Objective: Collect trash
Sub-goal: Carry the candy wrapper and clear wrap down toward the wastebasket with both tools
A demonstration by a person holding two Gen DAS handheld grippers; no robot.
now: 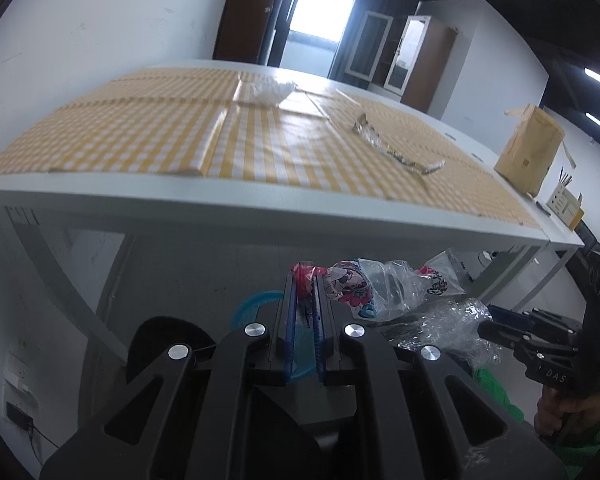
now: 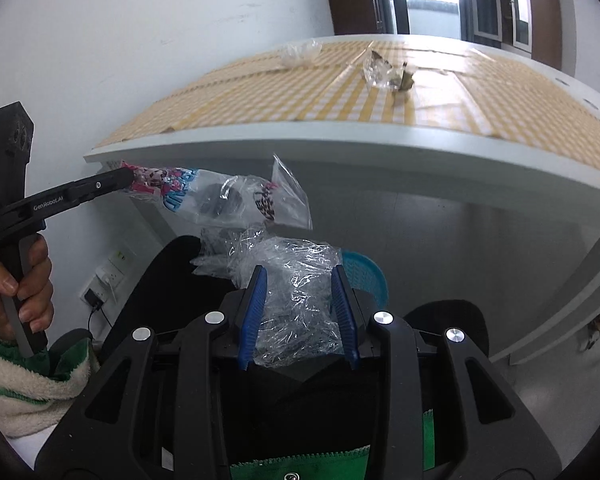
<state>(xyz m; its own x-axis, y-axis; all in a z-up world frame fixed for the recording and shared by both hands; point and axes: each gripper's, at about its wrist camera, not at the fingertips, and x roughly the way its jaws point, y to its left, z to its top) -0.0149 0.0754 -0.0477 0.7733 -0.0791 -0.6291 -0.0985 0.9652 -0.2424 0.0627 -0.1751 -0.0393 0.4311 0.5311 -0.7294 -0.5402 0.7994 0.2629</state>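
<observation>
My left gripper is shut on the end of a printed pink-and-blue plastic wrapper, held below the table edge; the gripper and wrapper also show in the right wrist view. My right gripper is shut on a crumpled clear plastic wad, which also shows in the left wrist view. A blue bin sits just beyond it, also seen in the left view. On the table lie a white crumpled bag and a clear wrapper.
The white table carries a yellow checked cloth. A brown paper bag stands at its right end. Black chair backs are beneath me. A wall socket is at the lower left.
</observation>
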